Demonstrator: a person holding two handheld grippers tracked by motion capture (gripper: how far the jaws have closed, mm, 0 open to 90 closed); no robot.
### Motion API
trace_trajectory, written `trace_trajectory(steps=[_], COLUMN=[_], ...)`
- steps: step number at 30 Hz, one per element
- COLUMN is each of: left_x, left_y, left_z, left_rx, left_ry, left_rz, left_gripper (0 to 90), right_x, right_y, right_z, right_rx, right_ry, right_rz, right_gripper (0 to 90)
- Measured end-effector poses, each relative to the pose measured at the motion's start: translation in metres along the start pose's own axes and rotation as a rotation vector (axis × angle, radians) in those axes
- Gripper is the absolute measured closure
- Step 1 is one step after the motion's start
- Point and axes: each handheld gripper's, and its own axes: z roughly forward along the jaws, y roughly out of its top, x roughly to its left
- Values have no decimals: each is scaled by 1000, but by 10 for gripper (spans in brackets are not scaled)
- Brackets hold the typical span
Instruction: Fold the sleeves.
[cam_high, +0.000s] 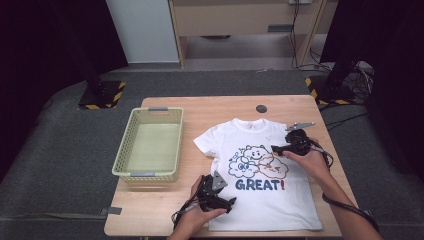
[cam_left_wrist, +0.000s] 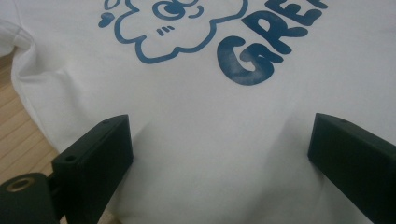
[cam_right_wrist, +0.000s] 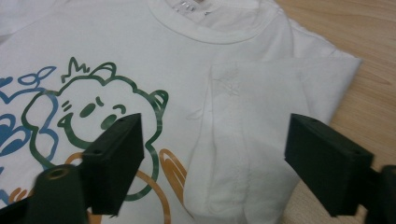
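Starting at the far left of the high view, a pale green basket (cam_high: 150, 145) sits empty on the wooden counter (cam_high: 210, 107), well apart from the action. Just to its right lies the white T-shirt (cam_high: 260, 200), spread flat, face up, collar toward the far edge, with cartoon clouds and the word GREAT across the chest. It covers the middle and right of the counter, its hem near the front edge.

Down at the shirt's lower left corner, the left tool (cam_high: 226, 203) hovers low over the hem. In the left gripper view, its jaws stand wide apart with plain white cloth between them, pads pressing nothing; bare wood shows at the left edge.

Across to the right, the right tool (cam_high: 278, 148) sits over the shirt's right side, beside the orange cloud. In the right gripper view the sleeve (cam_right_wrist: 261, 121) is folded inward onto the shirt's body, and the jaws are spread wide on either side of that fold, not pinching it.

Beyond the collar, a small dark disc (cam_high: 261, 108) rests on the counter.
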Motion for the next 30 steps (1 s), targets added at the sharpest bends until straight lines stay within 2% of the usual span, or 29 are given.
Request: trace_trajectory(steps=[3, 7, 13, 21, 24, 28, 30], left_x=[0, 0, 0, 0, 1, 4, 6], left_y=[0, 0, 0, 0, 2, 11, 16], left_z=[0, 0, 0, -1, -4, -16, -22], left_rx=[0, 1, 1, 8, -1, -32, -29], left_ry=[0, 1, -2, -24, -33, -16, -2], left_rz=[0, -1, -2, 12, -1, -13, -12], left_gripper=[54, 54, 51, 23, 37, 40, 45], right_x=[1, 3, 7, 7, 8, 12, 13], right_y=[-5, -11, -17, -26, -28, -34, -37], right_z=[-1, -2, -5, -7, -9, -9, -9], right_rx=[-12, -26, -25, -16, -31, -30, -24], right_ry=[1, 6, 15, -1, 1, 14, 16], right_rz=[0, -18, -25, -28, -22, -33, -37], right_gripper=[121, 70, 55, 48, 49, 49, 48])
